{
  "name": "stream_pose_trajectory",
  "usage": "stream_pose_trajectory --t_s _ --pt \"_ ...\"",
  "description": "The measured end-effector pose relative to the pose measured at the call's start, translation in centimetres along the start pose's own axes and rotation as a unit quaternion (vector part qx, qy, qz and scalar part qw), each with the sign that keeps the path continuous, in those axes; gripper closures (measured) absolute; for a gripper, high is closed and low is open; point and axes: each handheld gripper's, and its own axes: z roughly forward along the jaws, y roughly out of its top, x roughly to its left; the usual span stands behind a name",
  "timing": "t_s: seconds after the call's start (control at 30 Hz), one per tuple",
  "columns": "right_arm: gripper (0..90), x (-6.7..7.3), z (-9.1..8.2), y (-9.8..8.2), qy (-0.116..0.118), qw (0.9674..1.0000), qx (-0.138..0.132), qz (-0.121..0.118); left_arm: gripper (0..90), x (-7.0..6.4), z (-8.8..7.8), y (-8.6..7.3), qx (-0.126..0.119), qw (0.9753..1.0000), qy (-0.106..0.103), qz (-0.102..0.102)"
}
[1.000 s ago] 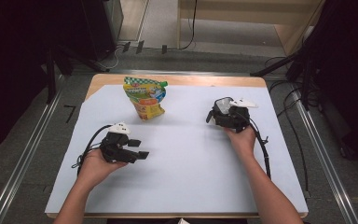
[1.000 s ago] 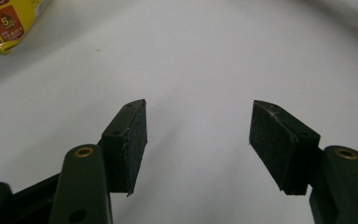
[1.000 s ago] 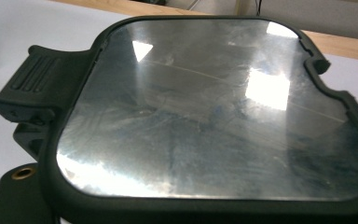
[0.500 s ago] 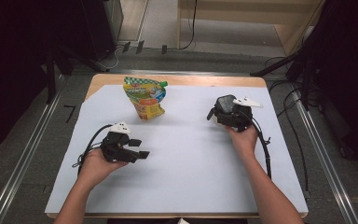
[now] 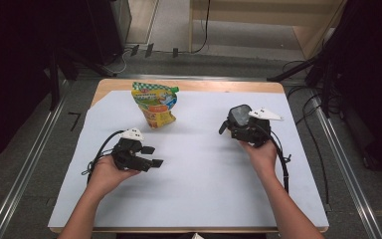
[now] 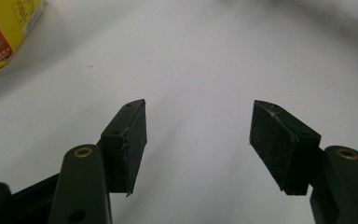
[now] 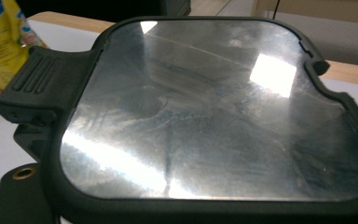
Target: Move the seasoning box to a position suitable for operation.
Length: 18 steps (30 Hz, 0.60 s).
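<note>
At the left of the white sheet (image 5: 194,194), my left gripper (image 5: 152,156) rests low in the left hand, pointing toward 3 o'clock. Its jaws are spread with only bare sheet between the pads (image 6: 135,140), so it is idle.

Up at about 11 o'clock from it stands the yellow-and-green pouch (image 5: 155,104), upright near the back edge and well apart from both grippers.

Over on the right half of the table, at roughly 2 o'clock from the table's middle, my right gripper (image 5: 235,127) carries the dark-framed lid (image 5: 240,116). The lid's glossy panel (image 7: 205,116) faces the camera and its ribbed tab points toward the pouch. The pads are hidden beneath the lid, but since it rides clear of the sheet I read the jaws as pinching its near edge.

I judge this to be the carry step. Next I must keep a firm pinch and choose a place to set the lid down flat, well clear of the pouch.
</note>
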Motion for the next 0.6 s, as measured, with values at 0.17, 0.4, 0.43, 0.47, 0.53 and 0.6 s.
stream_pose_trajectory --t_s 0.17,0.4,0.43,0.47,0.53,0.6 --pt "16.0 0.9 -0.3 -0.6 0.01 0.9998 0.01 -0.012 38.2 0.0 0.5 0.6 0.002 1.0 -0.004 0.006" --pt "16.0 2.7 -0.4 -1.6 0.025 0.9987 0.03 -0.032 38.2 0.2 1.4 1.4 0.007 0.9999 -0.01 0.012" --pt "16.0 2.9 -0.5 -1.7 0.028 0.9985 0.031 -0.035 38.2 0.2 1.5 1.5 0.008 0.9999 -0.009 0.011" --pt "16.0 3.2 -0.5 -1.9 0.03 0.9984 0.031 -0.037 38.5 0.2 1.6 1.5 0.009 0.9999 -0.009 0.011" --pt "16.0 3.7 -0.6 -2.1 0.038 0.9979 0.034 -0.04 38.6 0.3 1.7 1.7 0.01 0.9998 -0.01 0.013" --pt "16.1 3.9 -0.7 -2.2 0.041 0.9977 0.035 -0.042 38.6 0.3 1.8 1.8 0.008 0.9998 -0.012 0.014"
